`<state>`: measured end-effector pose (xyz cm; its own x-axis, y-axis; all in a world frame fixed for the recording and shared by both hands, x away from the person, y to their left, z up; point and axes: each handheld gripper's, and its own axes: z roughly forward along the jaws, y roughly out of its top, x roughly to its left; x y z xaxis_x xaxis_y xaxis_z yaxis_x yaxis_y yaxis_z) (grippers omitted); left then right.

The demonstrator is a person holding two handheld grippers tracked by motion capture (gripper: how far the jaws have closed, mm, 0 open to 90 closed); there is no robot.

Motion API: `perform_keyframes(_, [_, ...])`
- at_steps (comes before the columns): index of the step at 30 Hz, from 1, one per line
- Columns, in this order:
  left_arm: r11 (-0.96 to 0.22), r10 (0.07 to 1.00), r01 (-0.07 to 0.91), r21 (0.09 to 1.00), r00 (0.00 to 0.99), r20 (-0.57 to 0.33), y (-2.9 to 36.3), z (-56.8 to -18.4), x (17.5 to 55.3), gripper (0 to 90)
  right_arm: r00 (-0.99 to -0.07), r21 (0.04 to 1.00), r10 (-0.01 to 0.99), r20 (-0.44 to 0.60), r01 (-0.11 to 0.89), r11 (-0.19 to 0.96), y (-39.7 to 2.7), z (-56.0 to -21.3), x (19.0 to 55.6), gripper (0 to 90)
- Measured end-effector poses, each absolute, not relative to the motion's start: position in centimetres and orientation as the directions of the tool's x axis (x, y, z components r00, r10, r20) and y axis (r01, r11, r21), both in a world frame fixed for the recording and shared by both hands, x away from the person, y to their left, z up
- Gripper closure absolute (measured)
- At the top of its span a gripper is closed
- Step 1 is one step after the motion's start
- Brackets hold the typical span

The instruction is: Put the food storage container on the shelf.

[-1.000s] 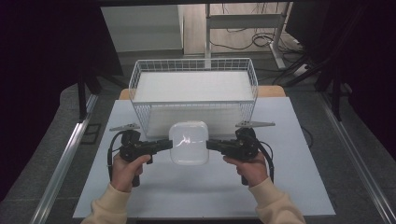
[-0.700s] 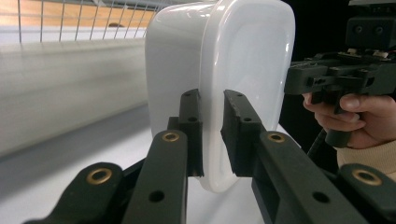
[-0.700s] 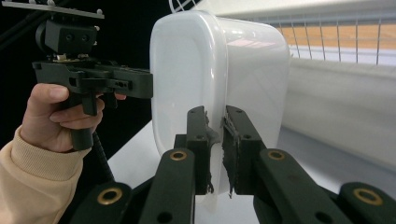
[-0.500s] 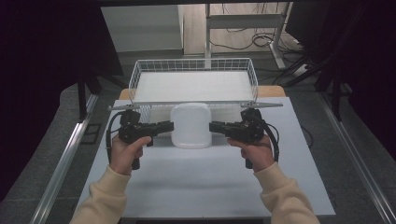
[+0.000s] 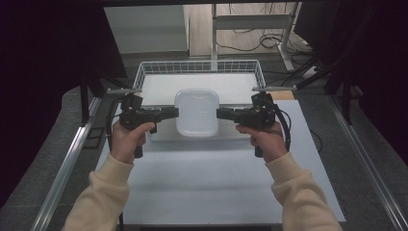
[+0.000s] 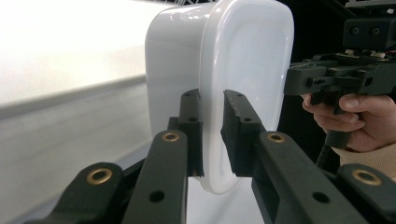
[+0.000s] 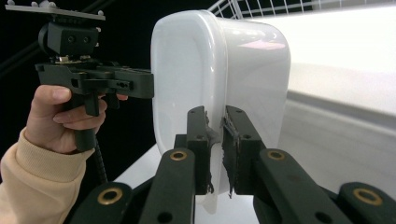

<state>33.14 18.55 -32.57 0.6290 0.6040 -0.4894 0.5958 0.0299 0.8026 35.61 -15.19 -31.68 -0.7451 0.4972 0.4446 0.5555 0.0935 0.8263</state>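
Glossy white rounded plastic tub (image 5: 196,112), rim pinched between fingers of left gripper (image 5: 172,113) and right gripper (image 5: 222,114).

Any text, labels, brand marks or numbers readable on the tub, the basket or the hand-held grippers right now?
None readable.
White tub: plain surface, no print or label in any view.
Wire basket: no tag.
Left hand-held gripper and right hand-held gripper, both clamped on the tub's rim: black parts, no markings legible.
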Motion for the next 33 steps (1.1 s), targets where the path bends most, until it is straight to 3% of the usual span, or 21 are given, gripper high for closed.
perform_keyframes(12, [0.012, 0.608, 0.563, 0.826, 0.652, -0.453, 18.2, -30.1, 35.7, 78.7, -0.766, 0.849, 0.507, 0.394, 0.515, 0.119, -15.3, -28.6, 37.9, 81.0])
perform_keyframes(33, [0.035, 0.632, 0.633, 0.774, 0.586, -0.507, 18.0, -29.2, 41.0, 78.4, -0.719, 0.805, 0.524, 0.456, 0.584, 0.102, -15.1, -27.7, 43.3, 80.8])
